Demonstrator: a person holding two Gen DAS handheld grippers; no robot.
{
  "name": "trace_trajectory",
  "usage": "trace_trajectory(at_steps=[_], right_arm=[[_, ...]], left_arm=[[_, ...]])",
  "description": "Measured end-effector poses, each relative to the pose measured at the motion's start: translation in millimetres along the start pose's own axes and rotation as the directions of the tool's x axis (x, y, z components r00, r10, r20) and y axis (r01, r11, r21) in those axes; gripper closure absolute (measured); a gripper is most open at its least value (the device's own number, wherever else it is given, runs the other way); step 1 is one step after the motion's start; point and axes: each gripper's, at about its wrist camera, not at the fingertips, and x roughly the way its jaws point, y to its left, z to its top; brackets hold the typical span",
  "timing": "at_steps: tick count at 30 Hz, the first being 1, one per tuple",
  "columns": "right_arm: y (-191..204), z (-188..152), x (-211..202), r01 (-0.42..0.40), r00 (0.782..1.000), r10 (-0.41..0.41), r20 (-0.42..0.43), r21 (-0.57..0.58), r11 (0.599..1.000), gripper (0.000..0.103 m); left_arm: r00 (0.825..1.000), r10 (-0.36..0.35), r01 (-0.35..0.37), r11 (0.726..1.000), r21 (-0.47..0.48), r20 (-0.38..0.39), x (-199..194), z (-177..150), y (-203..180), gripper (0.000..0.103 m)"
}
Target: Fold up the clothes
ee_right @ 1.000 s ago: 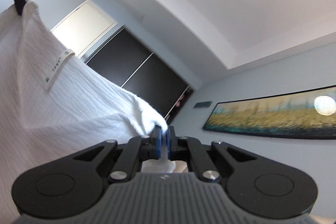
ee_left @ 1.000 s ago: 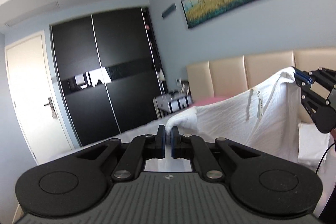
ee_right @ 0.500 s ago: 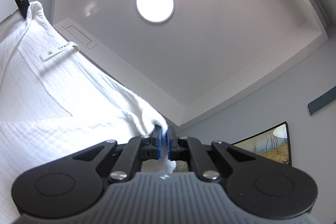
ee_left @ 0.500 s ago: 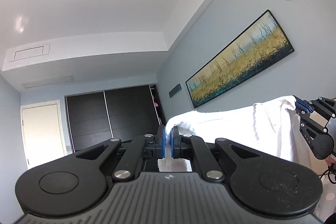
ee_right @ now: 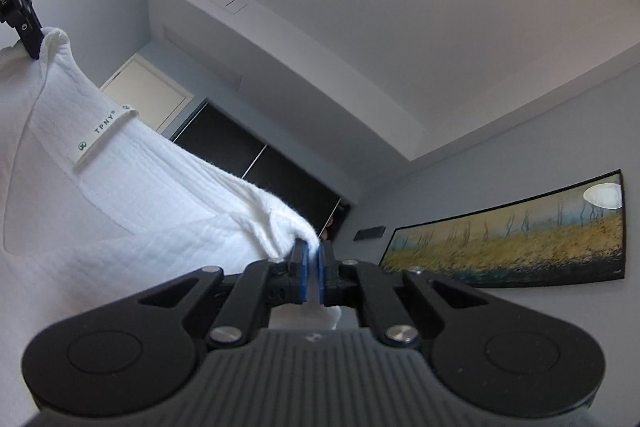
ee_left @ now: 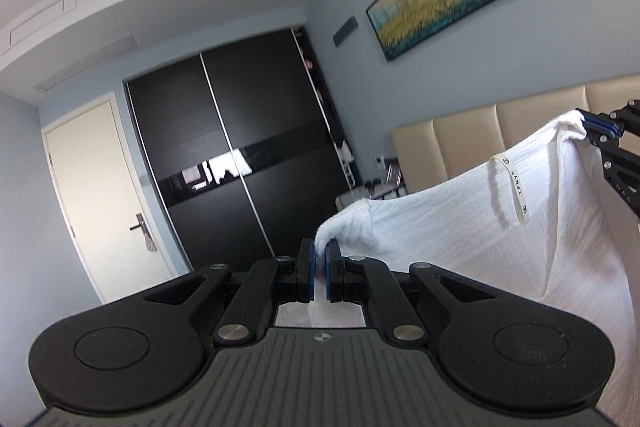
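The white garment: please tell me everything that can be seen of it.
The white garment is a textured, waffle-like cotton-looking cloth with a stitched seam and a white hanging loop printed "TPNY". It is held up in the air, spread between both tools: the left tool is shut on one bunched corner, the right tool on the other. The top edge sags between them and the rest hangs down.

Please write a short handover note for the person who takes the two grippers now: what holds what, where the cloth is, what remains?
Left hand-held gripper: shut on one top corner of the white garment.
Right hand-held gripper: shut on the other top corner.
The garment hangs in the air, spread between the two, hanger loop near the right corner. The bed is not in view.
Done: picked up and spread. Left: every fold.
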Motion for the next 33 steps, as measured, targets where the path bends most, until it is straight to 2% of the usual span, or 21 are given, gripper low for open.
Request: trace_trajectory(at_steps=[2, 5, 10, 15, 19, 22, 24, 31, 33], right_arm=[[23.7, -20.8, 21.6, -0.052, 0.997, 0.05, -0.063, -0.019, 0.998, 0.098], [62.3, -56.1, 57.1, -0.129, 0.981, 0.12, -0.155, -0.047, 0.991, 0.098], [126.1, -120.1, 122.4, -0.227, 0.927, 0.201, -0.316, -0.048, 0.973, 0.098], [180.0, -181.9, 182.3, -0.282, 0.847, 0.245, -0.472, -0.009, 0.959, 0.098], [232.4, -226.4, 213.4, -0.321, 0.79, 0.265, -0.552, -0.005, 0.947, 0.098], [269.1, -280.4, 248.6, -0.356, 0.744, 0.282, -0.606, -0.002, 0.935, 0.098], [289.9, -309.9, 251.4, -0.382, 0.711, 0.295, -0.638, 0.001, 0.924, 0.098], [351.5, -390.6, 291.1, -0.456, 0.595, 0.345, -0.726, 0.049, 0.889, 0.098], [369.0, -413.2, 303.4, -0.475, 0.559, 0.358, -0.748, 0.066, 0.878, 0.098]], left_arm=[[0.996, -0.002, 0.003, 1.0, 0.012, -0.088, 39.0, -24.0, -2.9, 0.1], [0.978, 0.003, 0.008, 0.999, 0.054, -0.207, 95.8, -64.0, -11.9, 0.1], [0.931, 0.007, 0.037, 0.993, 0.113, -0.365, 184.5, -133.3, -28.9, 0.1], [0.894, -0.004, 0.057, 0.993, 0.104, -0.447, 261.4, -188.0, -36.0, 0.1], [0.867, -0.016, 0.076, 0.992, 0.1, -0.499, 318.4, -224.2, -42.0, 0.1], [0.837, -0.033, 0.093, 0.992, 0.082, -0.546, 355.0, -258.9, -48.0, 0.1], [0.814, -0.05, 0.105, 0.993, 0.062, -0.578, 379.2, -281.6, -51.6, 0.1], [0.73, -0.104, 0.128, 0.992, -0.014, -0.675, 445.3, -350.5, -63.6, 0.1], [0.712, -0.115, 0.14, 0.99, -0.02, -0.692, 456.2, -365.7, -68.8, 0.099]])
